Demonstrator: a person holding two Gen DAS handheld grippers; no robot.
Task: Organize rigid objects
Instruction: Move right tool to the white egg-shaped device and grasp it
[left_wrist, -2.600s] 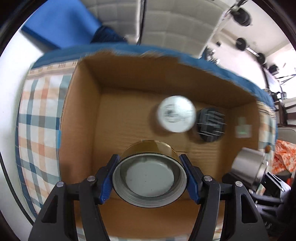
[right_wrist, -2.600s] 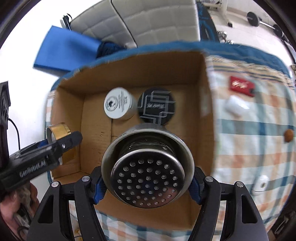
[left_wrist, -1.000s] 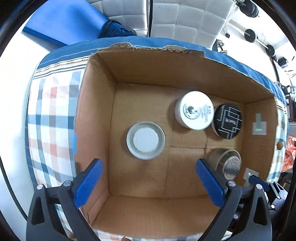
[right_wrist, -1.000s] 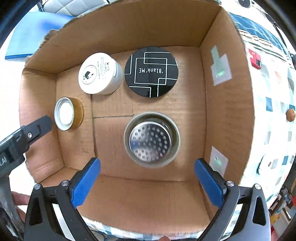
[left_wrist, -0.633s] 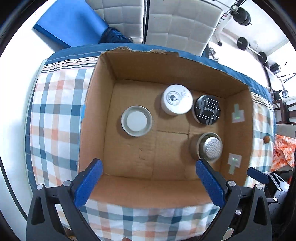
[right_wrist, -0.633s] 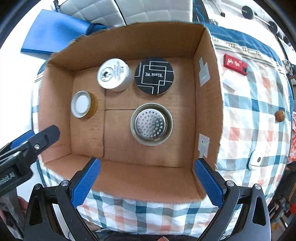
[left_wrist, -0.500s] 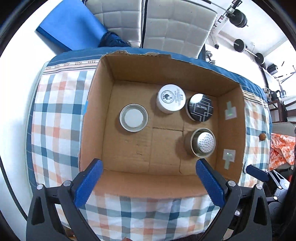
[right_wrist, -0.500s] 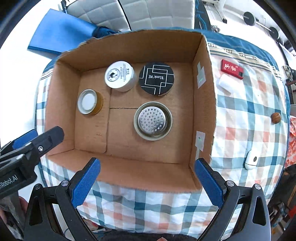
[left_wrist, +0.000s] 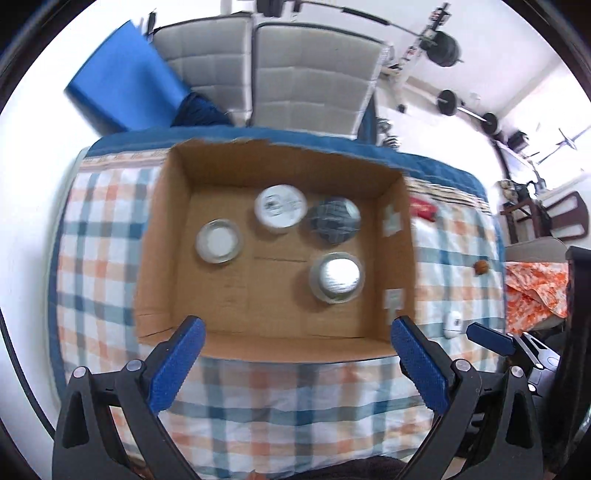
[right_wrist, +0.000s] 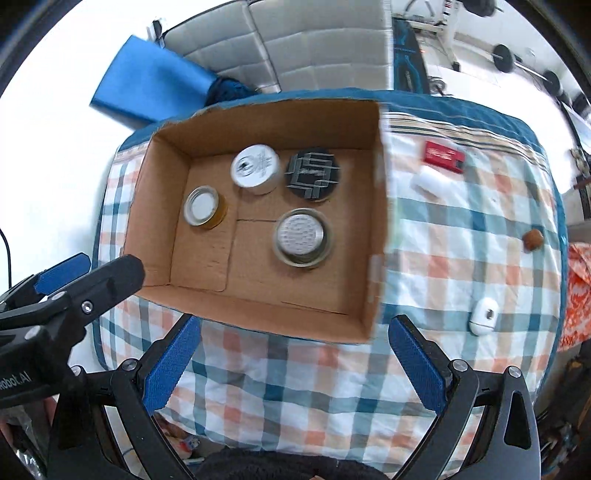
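Observation:
An open cardboard box sits on a plaid cloth. Inside stand a gold jar with a silver lid, a white round tin, a black round tin and a steel strainer cup. My left gripper is open and empty, high above the box's near edge. My right gripper is open and empty, above the box's near right corner. The left gripper also shows in the right wrist view.
On the plaid cloth right of the box lie a red packet, a white block, a small brown ball and a small white device. Behind the table are a grey padded chair and a blue mat.
Both grippers have let go of the gold jar and the strainer cup inside the box and have risen and pulled back. The box now looks smaller and more cloth shows.

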